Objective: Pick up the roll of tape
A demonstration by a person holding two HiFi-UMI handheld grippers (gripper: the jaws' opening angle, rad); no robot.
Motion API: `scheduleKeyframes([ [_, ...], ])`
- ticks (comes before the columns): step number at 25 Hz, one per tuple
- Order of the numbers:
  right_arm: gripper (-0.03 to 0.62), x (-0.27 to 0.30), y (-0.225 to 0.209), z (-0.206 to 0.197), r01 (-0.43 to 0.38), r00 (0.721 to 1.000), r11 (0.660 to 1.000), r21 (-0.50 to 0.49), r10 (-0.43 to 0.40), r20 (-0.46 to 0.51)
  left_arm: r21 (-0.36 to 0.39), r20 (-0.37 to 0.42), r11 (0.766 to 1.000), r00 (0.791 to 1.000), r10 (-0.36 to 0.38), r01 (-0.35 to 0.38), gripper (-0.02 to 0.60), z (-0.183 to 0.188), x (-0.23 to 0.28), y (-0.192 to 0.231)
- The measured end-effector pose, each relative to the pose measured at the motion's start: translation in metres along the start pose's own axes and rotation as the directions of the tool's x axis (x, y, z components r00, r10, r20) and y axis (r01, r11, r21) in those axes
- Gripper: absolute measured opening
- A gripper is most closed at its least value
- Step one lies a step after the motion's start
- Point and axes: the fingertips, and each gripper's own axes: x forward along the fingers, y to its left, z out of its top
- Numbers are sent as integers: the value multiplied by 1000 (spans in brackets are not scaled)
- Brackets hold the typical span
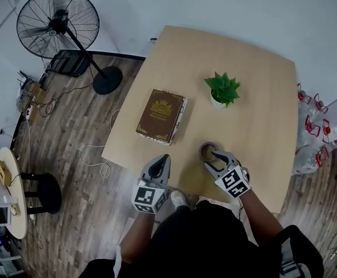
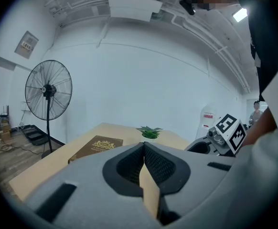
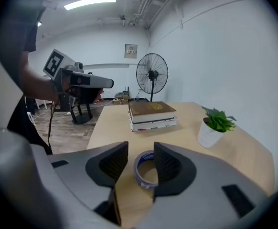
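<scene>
The roll of tape (image 3: 145,170) lay flat on the desk (image 1: 255,97), near its front edge. It sat between the spread fingers (image 3: 170,168) of the right gripper (image 3: 141,147), close to one finger but not squeezed. The left gripper (image 2: 144,144) hovered alongside at the desk's edge, its fingers (image 2: 129,166) closed together on nothing. Farther back lay a brown book (image 1: 161,114) and a small potted plant (image 1: 222,90).

On table (image 1: 267,80): book (image 1: 161,116) left, plant (image 1: 222,89) right, tape (image 1: 203,149) nearest front edge.

text: none legible | book cover (image 1: 160,114) — gold emblem only, unreadable
</scene>
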Motion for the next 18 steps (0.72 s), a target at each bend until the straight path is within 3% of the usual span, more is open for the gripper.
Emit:
scheduleKeyframes([
  [7,175,34,13,-40,-108,975,990,-90,87,-206,-59,-11,998,1000,29,-30,3,-8,-4,15],
  [18,183,60,20,-86,-224,885,937,-269,80,-459,-88,-14,995,999,38,-39,3,-12,-9,21],
])
